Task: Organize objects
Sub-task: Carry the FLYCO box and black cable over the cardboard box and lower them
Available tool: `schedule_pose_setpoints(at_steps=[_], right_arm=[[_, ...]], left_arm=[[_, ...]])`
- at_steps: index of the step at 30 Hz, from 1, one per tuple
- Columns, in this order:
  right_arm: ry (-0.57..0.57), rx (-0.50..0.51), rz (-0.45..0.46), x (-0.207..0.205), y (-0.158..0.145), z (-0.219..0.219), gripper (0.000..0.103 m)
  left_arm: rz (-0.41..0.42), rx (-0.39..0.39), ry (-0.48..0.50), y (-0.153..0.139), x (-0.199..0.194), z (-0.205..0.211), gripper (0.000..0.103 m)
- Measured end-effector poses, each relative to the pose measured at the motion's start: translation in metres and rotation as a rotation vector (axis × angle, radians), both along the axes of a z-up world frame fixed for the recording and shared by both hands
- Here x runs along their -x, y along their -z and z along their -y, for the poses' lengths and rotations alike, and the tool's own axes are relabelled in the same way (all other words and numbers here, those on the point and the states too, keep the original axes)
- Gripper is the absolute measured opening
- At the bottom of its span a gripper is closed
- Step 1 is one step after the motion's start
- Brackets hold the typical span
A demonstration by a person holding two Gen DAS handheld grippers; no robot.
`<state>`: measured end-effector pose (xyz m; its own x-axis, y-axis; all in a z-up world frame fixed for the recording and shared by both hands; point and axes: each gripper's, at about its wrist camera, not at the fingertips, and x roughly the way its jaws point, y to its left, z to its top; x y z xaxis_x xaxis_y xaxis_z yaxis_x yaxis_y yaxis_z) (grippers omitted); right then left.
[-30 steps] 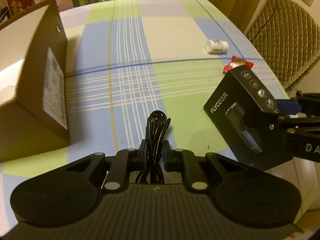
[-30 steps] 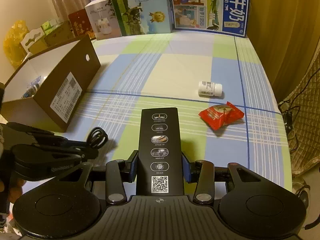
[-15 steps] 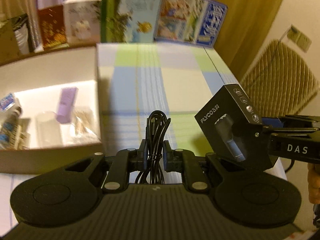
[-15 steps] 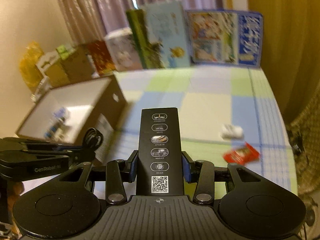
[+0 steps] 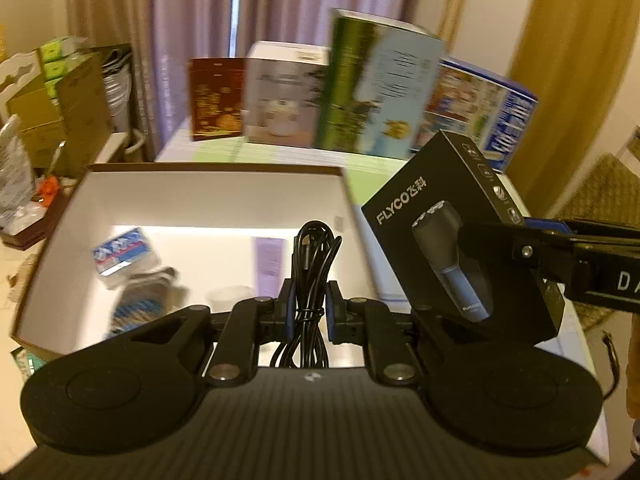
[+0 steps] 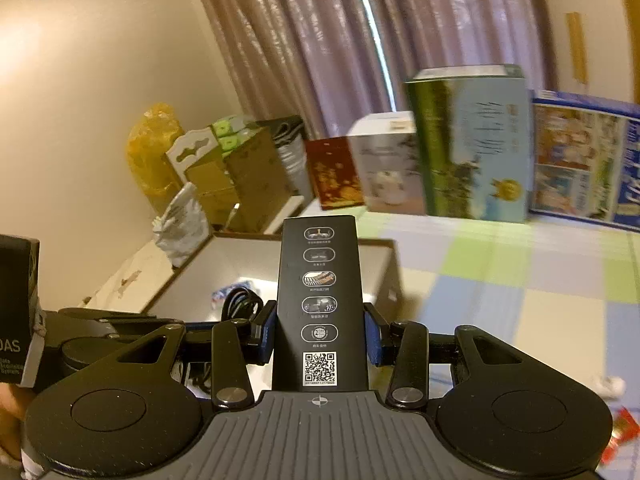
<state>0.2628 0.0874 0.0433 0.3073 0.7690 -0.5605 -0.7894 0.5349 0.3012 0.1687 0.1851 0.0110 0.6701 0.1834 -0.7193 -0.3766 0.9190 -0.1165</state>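
My left gripper [image 5: 309, 309] is shut on a coiled black cable [image 5: 314, 256] and holds it above the open cardboard box [image 5: 216, 171]. My right gripper [image 6: 320, 328] is shut on a black FLYCO shaver box [image 6: 320, 280], held upright in the air; the shaver box also shows in the left wrist view [image 5: 452, 232], just right of the cardboard box. The cable shows in the right wrist view [image 6: 240, 304] over the cardboard box [image 6: 376, 244]. Several small items lie inside the cardboard box, blurred.
Tall printed cartons [image 5: 380, 84] stand along the table's far edge before a curtain. A white pill bottle [image 6: 610, 384] and a red snack packet [image 6: 622, 432] lie on the checked tablecloth [image 6: 520, 280] at the right. Boxes and bags [image 6: 216, 168] are stacked left of the table.
Both grippers have risen and tilted up, carrying the cable and the shaver box. The left gripper has moved over the open cardboard box, whose inside now shows.
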Motion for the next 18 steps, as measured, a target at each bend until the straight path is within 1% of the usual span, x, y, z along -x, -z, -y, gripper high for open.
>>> schedule_pose_setpoints(at_steps=[4, 9, 13, 15, 18], right_arm=[[-0.001, 0.032, 0.014, -0.006, 0.007, -0.045, 0.04], [0.062, 0.134, 0.027, -0.018, 0.032, -0.092, 0.04], [0.115, 0.217, 0.041, -0.035, 0.056, -0.111, 0.04], [0.127, 0.241, 0.026, -0.042, 0.066, -0.118, 0.04], [0.158, 0.278, 0.032, -0.049, 0.077, -0.129, 0.04]], left_arm=[[-0.019, -0.002, -0.05, 0.003, -0.004, -0.035, 0.011], [-0.05, -0.009, -0.072, 0.016, -0.017, -0.069, 0.011], [-0.084, 0.0, -0.077, 0.032, -0.03, -0.089, 0.011], [-0.099, 0.011, -0.075, 0.04, -0.035, -0.098, 0.011], [-0.116, 0.021, -0.068, 0.05, -0.044, -0.108, 0.011]])
